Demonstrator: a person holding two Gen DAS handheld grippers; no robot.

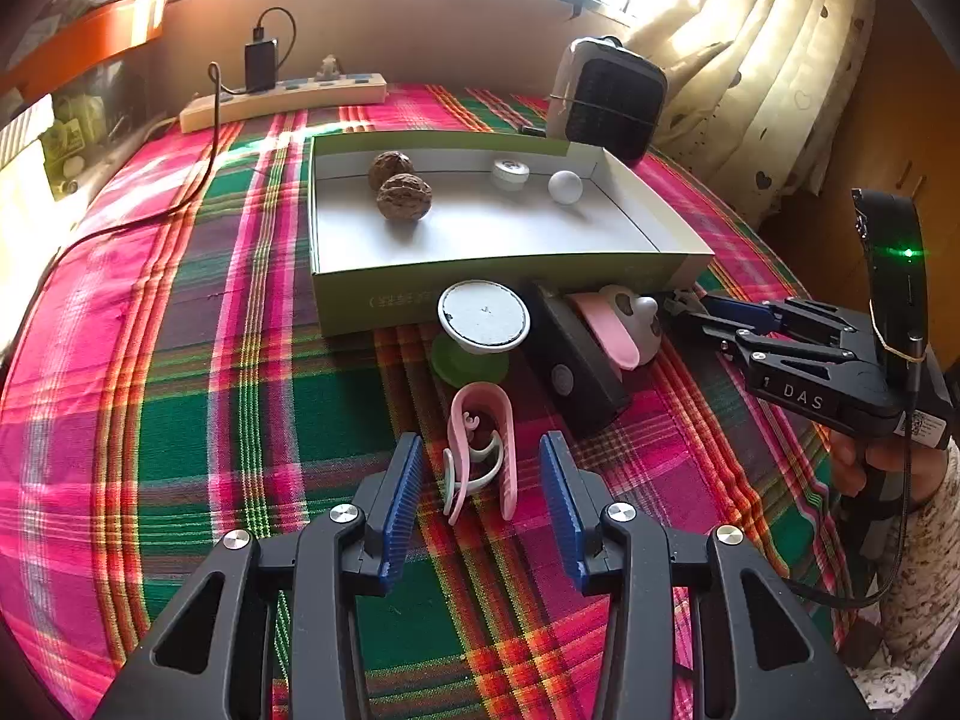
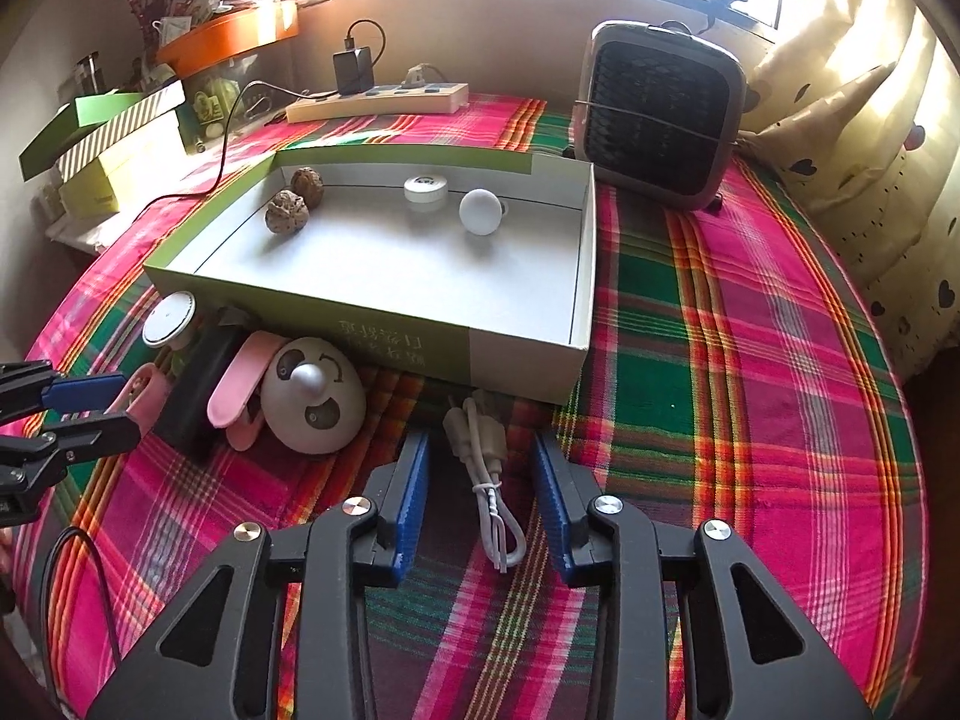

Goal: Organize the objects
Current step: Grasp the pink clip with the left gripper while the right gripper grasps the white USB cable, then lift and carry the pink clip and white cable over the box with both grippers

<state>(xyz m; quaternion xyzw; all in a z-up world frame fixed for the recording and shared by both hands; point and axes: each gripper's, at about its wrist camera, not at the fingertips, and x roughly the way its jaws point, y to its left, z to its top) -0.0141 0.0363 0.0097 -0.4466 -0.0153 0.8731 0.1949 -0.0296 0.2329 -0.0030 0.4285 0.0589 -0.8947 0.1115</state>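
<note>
Two grippers work over a plaid tablecloth (image 2: 750,360) of pink, green and orange.

Left gripper (image 1: 480,480): jaws stand partly apart, blue ribbed pads on either side of a pink plastic clip (image 1: 483,450) with pale green curled parts. The pads do not touch the clip. The clip lies on the cloth with its long axis running from 6 to 12 o'clock in the left wrist view, rounded closed end toward 12.

Right gripper (image 2: 483,492): jaws stand at a moderate gap, flanking a bundled white cable (image 2: 489,480) without contact. The cable's long axis runs 6 to 12 o'clock in the right wrist view; its plug end points to 12, toward the box, and its loop end points to 6.

A shallow cardboard box (image 2: 522,360), green outside and white inside, sits at 12 o'clock of both grippers. It holds two brown walnuts (image 1: 403,195), a small white round case (image 2: 425,187) and a white ball (image 2: 480,211).

Just outside the box's near wall, in a row: a white disc on a green base (image 1: 483,317), a black rectangular block (image 1: 573,360), a pink oval piece (image 1: 609,327) and a white egg-shaped face figure (image 2: 312,396).

At 1 o'clock behind the box stands a small dark-grilled fan (image 2: 660,114). A cream power strip (image 2: 378,101) with a black charger lies at 11 o'clock.
</note>
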